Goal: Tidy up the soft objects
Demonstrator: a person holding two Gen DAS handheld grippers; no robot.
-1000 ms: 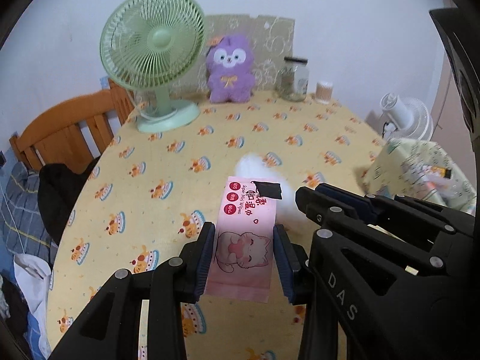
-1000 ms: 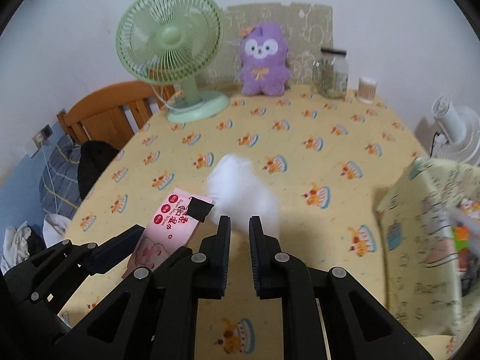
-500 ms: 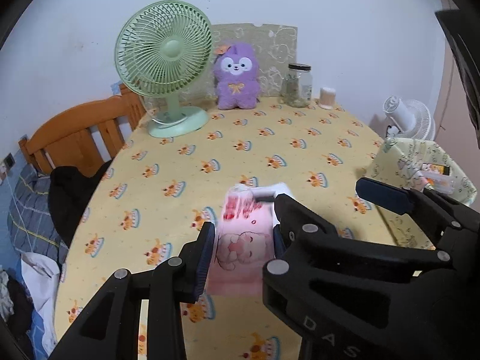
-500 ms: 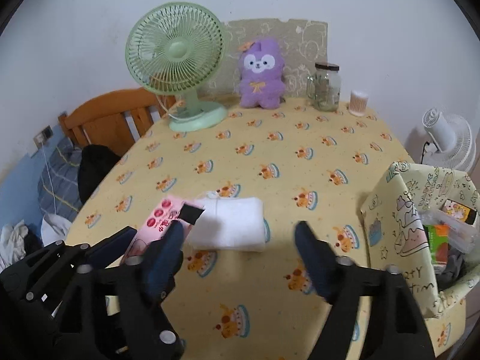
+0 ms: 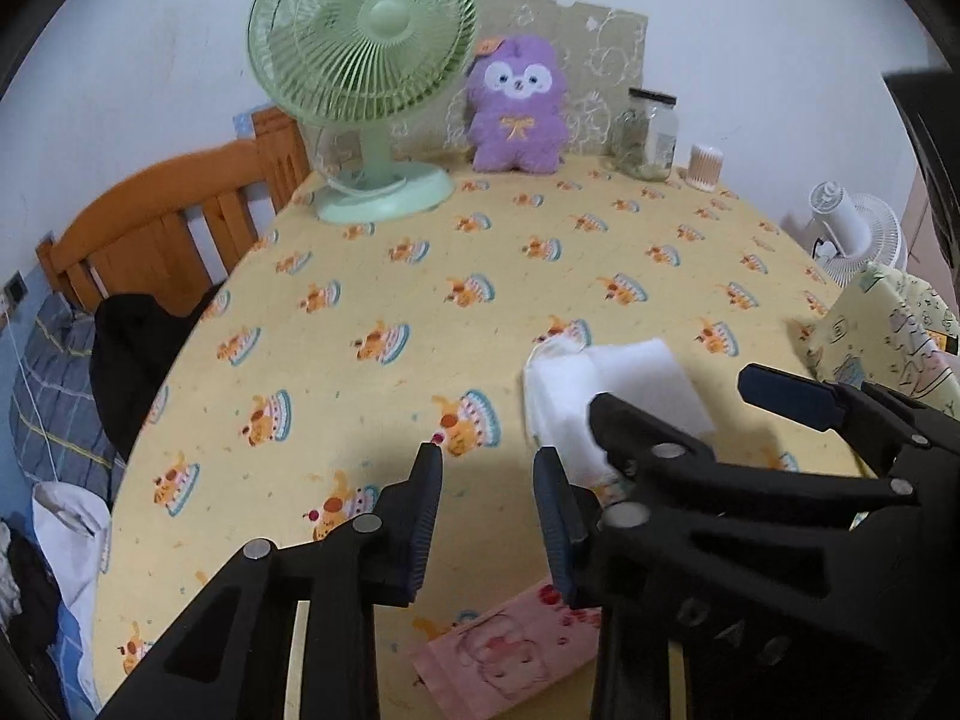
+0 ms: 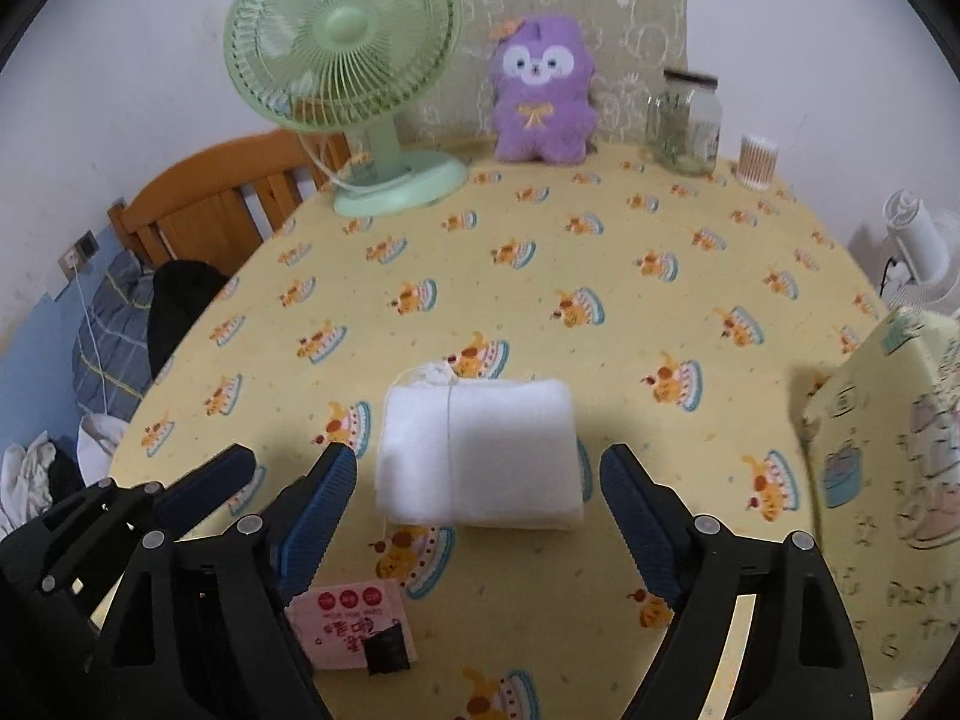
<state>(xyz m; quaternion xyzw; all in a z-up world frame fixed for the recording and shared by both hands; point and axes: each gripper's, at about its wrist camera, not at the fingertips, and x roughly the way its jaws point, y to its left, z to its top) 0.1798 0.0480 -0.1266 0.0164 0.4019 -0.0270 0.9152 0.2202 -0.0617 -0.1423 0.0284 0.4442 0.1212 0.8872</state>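
A folded white cloth [image 6: 480, 456] lies on the yellow tablecloth [image 6: 600, 252]. My right gripper [image 6: 477, 471] is wide open, one finger on each side of the cloth's near part, just above it. In the left wrist view the cloth [image 5: 606, 378] is to the right, partly behind the right gripper. My left gripper [image 5: 487, 480] is open and empty above the table. A pink wet-wipes pack [image 5: 510, 654] lies below and behind its fingers; it also shows in the right wrist view [image 6: 351, 615]. A purple plush toy [image 6: 543, 93] sits at the back.
A green desk fan [image 6: 354, 72], a glass jar [image 6: 687, 120] and a small cup of cotton swabs [image 6: 757, 159] stand at the back. A patterned fabric bin [image 6: 894, 480] stands at the right edge. A wooden chair [image 5: 162, 222] with clothes is at the left.
The left gripper let go of the pink pack and drew back above it. The right gripper opened wide and came to straddle the white cloth.
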